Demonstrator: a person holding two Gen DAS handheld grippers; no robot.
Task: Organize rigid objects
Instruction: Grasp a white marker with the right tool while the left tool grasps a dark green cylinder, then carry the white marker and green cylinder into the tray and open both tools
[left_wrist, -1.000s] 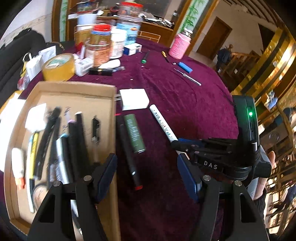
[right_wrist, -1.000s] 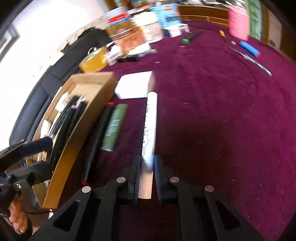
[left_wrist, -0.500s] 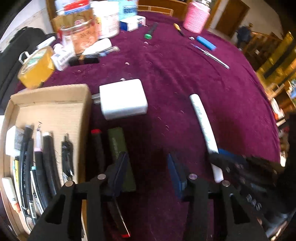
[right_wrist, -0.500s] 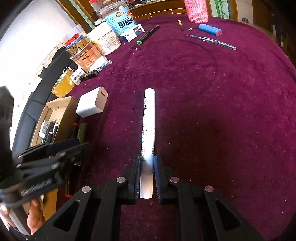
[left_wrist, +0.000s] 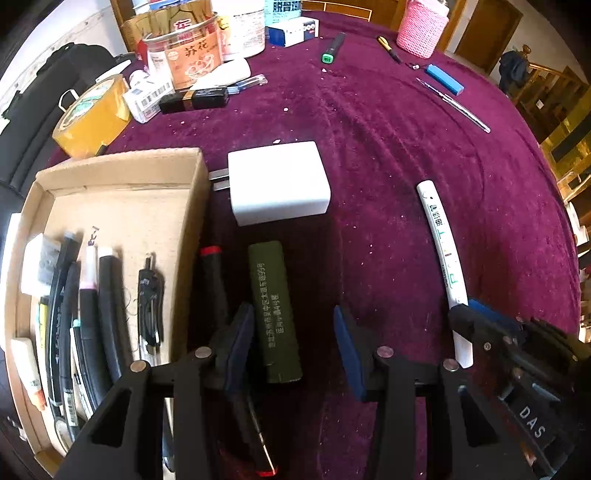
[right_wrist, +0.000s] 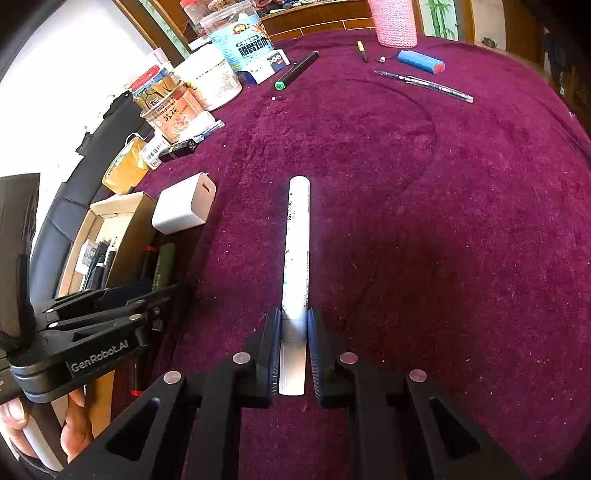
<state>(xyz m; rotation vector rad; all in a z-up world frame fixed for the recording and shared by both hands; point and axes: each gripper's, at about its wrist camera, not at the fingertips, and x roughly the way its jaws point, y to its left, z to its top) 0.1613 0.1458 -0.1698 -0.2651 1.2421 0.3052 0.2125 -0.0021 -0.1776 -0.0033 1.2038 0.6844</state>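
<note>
I have the white marker (right_wrist: 295, 258) in my right gripper (right_wrist: 293, 354), its jaws clamped on the near end; its long axis runs straight away from me over the maroon surface (right_wrist: 443, 221), rounded cap end farthest; it is a slim white tube with small green and black print I cannot read. My left gripper (left_wrist: 291, 343) hangs over the olive-green tube (left_wrist: 275, 310), jaws apart and not pressing it, the left pad just beside it; that tube lies lengthwise along the cardboard tray (left_wrist: 192, 221), printed in pale characters. A black pen with a red band (left_wrist: 214, 273) lies between tube and tray, its lower part hidden behind my left jaw; a white charger (left_wrist: 277, 188) sits just beyond; the pens in the tray are blurred.
</note>
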